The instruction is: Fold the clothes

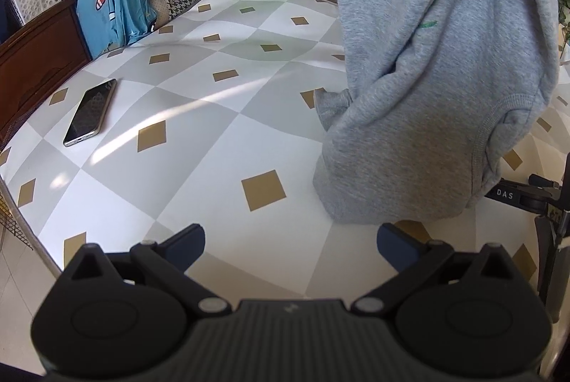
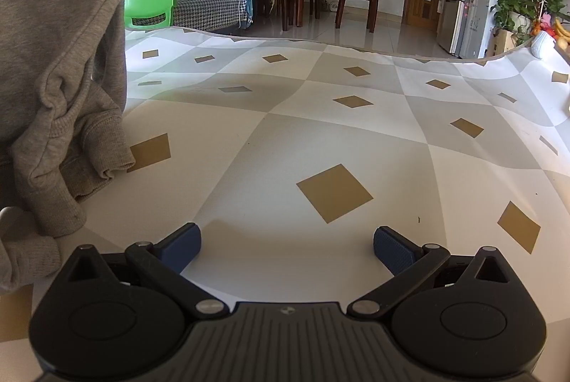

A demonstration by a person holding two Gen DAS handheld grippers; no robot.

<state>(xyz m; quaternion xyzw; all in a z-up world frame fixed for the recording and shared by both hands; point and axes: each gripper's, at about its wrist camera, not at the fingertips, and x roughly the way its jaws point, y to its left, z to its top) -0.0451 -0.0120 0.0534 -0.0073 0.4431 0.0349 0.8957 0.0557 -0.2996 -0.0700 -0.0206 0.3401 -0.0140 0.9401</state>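
Phone (image 1: 90, 111): flat, glossy black slab, well to the left of the sweatshirt on your table.
Tablecloth (image 1: 199, 147): smooth, with grey and white diamonds and tan squares.
Your left gripper (image 1: 290, 245): jaws spread wide, holding nothing, blue ribbed pads just below the sweatshirt's hem.
Sweatshirt (image 1: 438, 90): soft grey fleece, hanging in folds from above, ribbed cuff and hem bunched on the tablecloth.
Your right gripper (image 2: 286, 246): jaws apart and empty, to the right of the sweatshirt.
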